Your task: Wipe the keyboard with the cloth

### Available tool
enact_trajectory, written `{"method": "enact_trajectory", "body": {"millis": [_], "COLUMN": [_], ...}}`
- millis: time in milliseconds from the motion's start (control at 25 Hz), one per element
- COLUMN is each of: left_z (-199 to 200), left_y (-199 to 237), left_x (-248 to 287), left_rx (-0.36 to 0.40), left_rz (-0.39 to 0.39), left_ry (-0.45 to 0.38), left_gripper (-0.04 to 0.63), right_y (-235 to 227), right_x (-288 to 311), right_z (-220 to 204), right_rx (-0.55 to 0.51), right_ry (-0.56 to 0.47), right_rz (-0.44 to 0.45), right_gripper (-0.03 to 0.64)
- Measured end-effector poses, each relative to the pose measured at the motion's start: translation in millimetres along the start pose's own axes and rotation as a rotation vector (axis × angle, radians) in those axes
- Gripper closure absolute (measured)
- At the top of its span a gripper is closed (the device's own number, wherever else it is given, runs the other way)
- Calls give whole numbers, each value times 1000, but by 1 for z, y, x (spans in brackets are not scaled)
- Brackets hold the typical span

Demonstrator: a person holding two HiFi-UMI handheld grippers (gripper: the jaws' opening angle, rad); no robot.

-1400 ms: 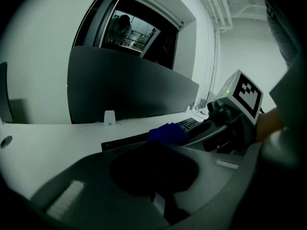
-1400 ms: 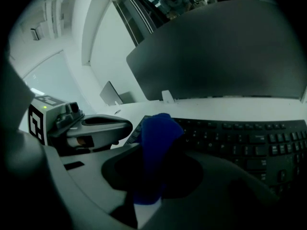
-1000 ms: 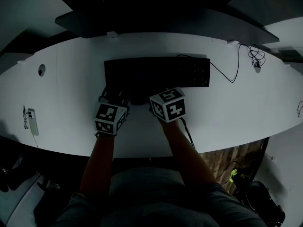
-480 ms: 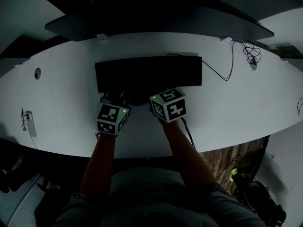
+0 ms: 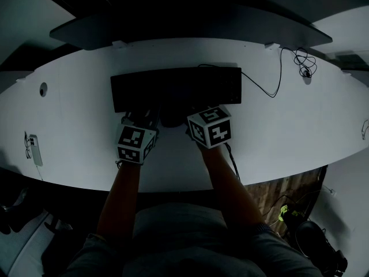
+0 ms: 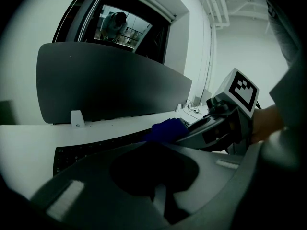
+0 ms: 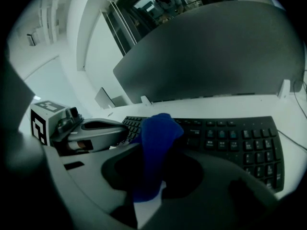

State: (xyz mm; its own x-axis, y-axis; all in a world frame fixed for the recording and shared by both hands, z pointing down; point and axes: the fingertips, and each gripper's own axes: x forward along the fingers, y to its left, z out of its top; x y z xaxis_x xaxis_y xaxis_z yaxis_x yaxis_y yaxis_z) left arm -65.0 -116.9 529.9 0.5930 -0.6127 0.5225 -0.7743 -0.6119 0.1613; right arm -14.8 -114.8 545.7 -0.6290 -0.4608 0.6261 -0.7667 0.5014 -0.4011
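Observation:
A black keyboard [image 5: 176, 88] lies on the white desk [image 5: 300, 126]. Both grippers sit at its front edge. My right gripper [image 5: 194, 115] is shut on a blue cloth [image 7: 154, 138], which hangs from the jaws over the keys on the left side of the keyboard [image 7: 235, 143]. My left gripper [image 5: 142, 122] rests just to its left, jaws together with nothing between them. In the left gripper view the cloth [image 6: 165, 128] shows at the tip of the right gripper [image 6: 211, 131], above the keyboard [image 6: 91, 150]. The head view is too dark to show the cloth.
A grey partition panel [image 5: 190, 25] stands behind the desk. The keyboard cable [image 5: 271, 88] runs right to a coiled wire [image 5: 304, 62]. A phone [image 5: 36, 149] lies near the left front edge, and a cable hole [image 5: 44, 89] is further back.
The head view has shifted, so the keyboard shows further left. The right gripper with the cloth has slid a little to the right along the keyboard. The left gripper has stayed put.

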Motion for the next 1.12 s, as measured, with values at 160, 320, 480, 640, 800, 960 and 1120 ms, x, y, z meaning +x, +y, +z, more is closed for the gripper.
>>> {"method": "enact_trajectory", "body": {"millis": [160, 320, 480, 640, 800, 960, 1120], "left_z": [3, 6, 8, 10, 13, 16, 17], "left_y": [-6, -16, -26, -39, -52, -64, -74], "left_x": [6, 11, 19, 29, 39, 48, 57], "left_rx": [4, 14, 22, 29, 37, 47, 50], "left_rz": [-7, -17, -29, -46, -61, -75, -82], "left_ry": [-5, -11, -11, -9, -5, -3, 0], "left_gripper": [589, 590, 590, 590, 590, 589, 591], "right_y": [-8, -18, -32, -49, -58, -70, -85], "right_x": [-7, -16, -27, -41, -48, -58, -69], "right_z": [-2, -3, -7, -9, -12, -14, -19], "right_rx": [10, 3, 10, 16, 34, 31, 49], "right_ry": [-3, -7, -10, -16, -25, -29, -32], "right_rz": [-3, -21, -42, -69, -65, -84, -93], "right_gripper": [506, 506, 506, 506, 506, 506, 506]}}
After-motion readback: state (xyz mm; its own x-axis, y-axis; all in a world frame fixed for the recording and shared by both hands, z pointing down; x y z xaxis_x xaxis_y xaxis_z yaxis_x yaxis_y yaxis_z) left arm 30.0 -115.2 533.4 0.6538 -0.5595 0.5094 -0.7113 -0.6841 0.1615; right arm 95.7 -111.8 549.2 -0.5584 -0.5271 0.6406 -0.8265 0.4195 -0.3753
